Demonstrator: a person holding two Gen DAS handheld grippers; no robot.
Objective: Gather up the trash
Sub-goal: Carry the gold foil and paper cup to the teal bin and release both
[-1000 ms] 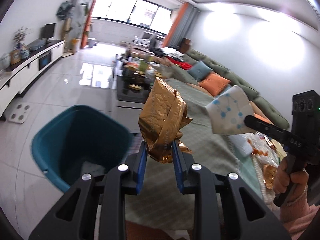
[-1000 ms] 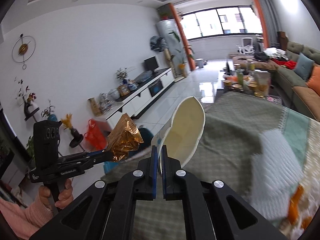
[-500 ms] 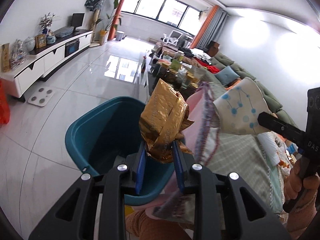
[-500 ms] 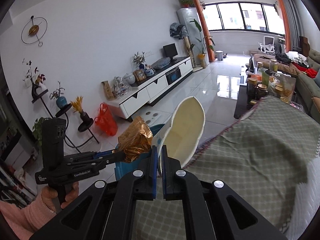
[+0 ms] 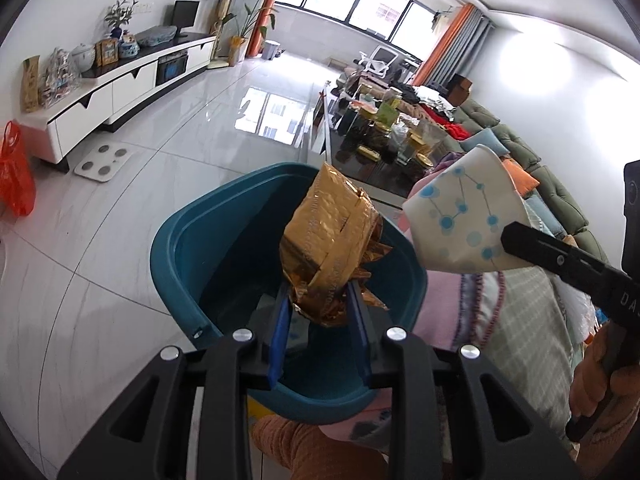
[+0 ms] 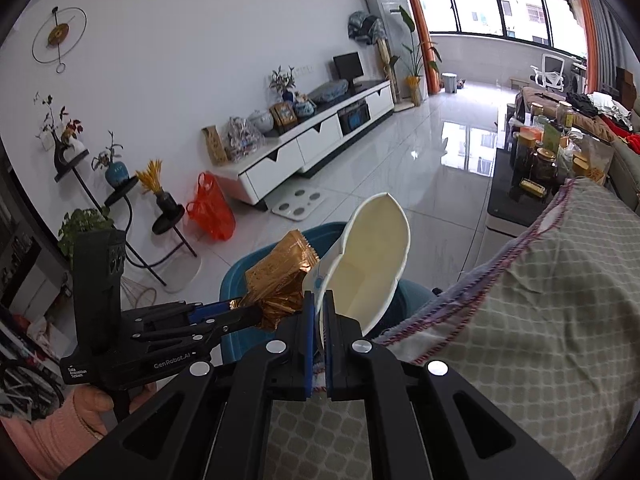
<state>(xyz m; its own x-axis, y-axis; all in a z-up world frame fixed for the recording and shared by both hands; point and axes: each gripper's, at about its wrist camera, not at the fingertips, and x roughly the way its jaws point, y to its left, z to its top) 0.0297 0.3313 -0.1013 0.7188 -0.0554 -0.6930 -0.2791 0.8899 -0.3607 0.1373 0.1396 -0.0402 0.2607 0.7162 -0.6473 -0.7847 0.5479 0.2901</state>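
Crumpled gold foil wrapper (image 5: 328,248) upright in my left grip, over the open teal bin (image 5: 192,240). Squashed white paper cup (image 5: 460,220), blue dots, pinched just right of it, mouth up.

Gold wrapper (image 5: 328,248), teal bin (image 5: 188,240), white cup (image 5: 464,220) (blue dots joined by lines).

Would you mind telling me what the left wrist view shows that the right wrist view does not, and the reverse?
Only the left wrist view shows the teal plastic bin's inside and the flattened paper cup's blue-dotted outside. Only the right wrist view shows the round wall clock, the black plant stands and the cup's plain cream inside. Both show the crumpled gold foil wrapper in the left hand-held gripper, the cup in the right hand-held gripper, the orange plastic bag and the white TV cabinet.
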